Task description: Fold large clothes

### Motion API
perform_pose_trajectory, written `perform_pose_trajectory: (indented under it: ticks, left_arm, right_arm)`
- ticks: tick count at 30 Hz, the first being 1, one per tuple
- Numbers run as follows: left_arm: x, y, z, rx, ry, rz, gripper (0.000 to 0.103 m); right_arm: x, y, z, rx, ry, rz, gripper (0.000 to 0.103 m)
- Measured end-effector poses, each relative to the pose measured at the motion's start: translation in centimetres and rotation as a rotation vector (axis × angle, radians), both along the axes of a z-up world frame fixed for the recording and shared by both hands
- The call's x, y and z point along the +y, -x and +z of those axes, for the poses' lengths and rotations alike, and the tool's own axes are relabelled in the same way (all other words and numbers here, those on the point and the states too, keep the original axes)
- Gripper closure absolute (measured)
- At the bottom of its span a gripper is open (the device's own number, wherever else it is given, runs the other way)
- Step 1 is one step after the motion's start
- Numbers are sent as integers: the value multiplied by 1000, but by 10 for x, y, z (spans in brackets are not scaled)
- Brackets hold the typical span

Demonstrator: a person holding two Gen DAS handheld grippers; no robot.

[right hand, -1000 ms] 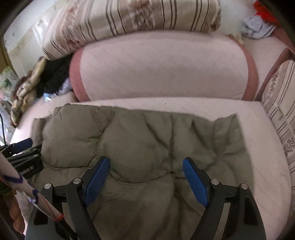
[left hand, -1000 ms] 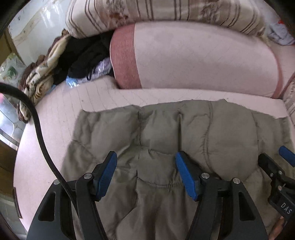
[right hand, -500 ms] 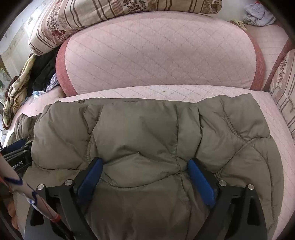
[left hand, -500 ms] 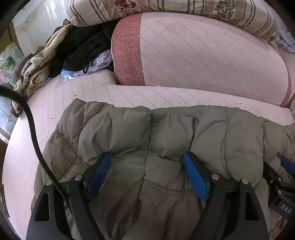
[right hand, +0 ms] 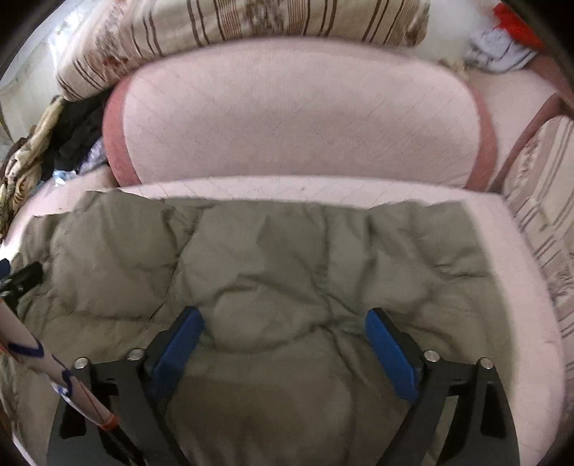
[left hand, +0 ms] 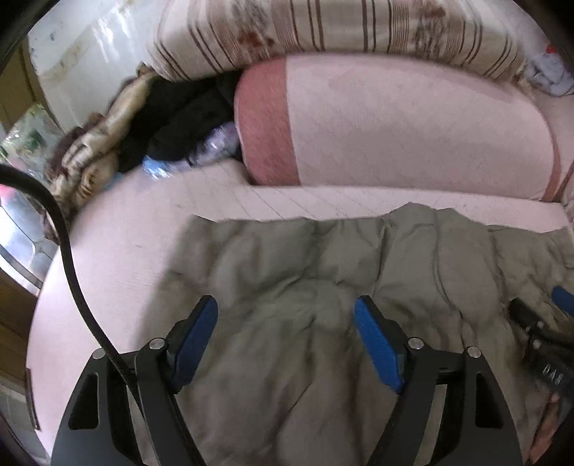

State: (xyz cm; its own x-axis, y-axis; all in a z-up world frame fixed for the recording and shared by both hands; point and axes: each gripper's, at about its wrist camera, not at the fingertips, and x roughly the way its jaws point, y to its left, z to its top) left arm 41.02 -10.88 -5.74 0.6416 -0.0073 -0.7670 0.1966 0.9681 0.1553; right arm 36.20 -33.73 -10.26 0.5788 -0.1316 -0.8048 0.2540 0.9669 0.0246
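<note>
An olive quilted puffer jacket [left hand: 358, 286] lies spread on the pink quilted sofa seat [left hand: 125, 251]; it also fills the right wrist view [right hand: 269, 258]. My left gripper [left hand: 285, 322] is open, its blue pads above the jacket's left part. My right gripper [right hand: 283, 333] is open above the jacket's middle. The right gripper's tips [left hand: 538, 322] show at the right edge of the left wrist view. The left gripper's tip [right hand: 21, 276] shows at the left edge of the right wrist view.
A large pink back cushion [right hand: 297, 125] stands behind the jacket, with a striped cushion [right hand: 233, 25] on top. A heap of dark and beige clothes [left hand: 143, 125] lies at the far left. A striped armrest cushion [right hand: 545, 215] bounds the right side.
Both grippers have pulled back and up from the jacket after moving closer; the jacket now looks farther off and flatter. Both stay open. The now frames are motion-blurred.
</note>
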Motion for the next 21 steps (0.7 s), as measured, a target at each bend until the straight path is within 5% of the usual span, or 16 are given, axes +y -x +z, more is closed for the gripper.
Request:
perform_pose_trajectory:
  ticks: [5,11,21]
  left_arm:
    - [41,19,19,-34,3,33,24]
    - [85,4,-26,80,56,119,23]
    - [108,-19,-65,110,235,143,17]
  right_arm:
    - [-13,41,22,-47,-8,-22,9]
    - [-39,56,-8,7,-15,-73,9]
    - [-53,50,-50,-34,-98,-85,0]
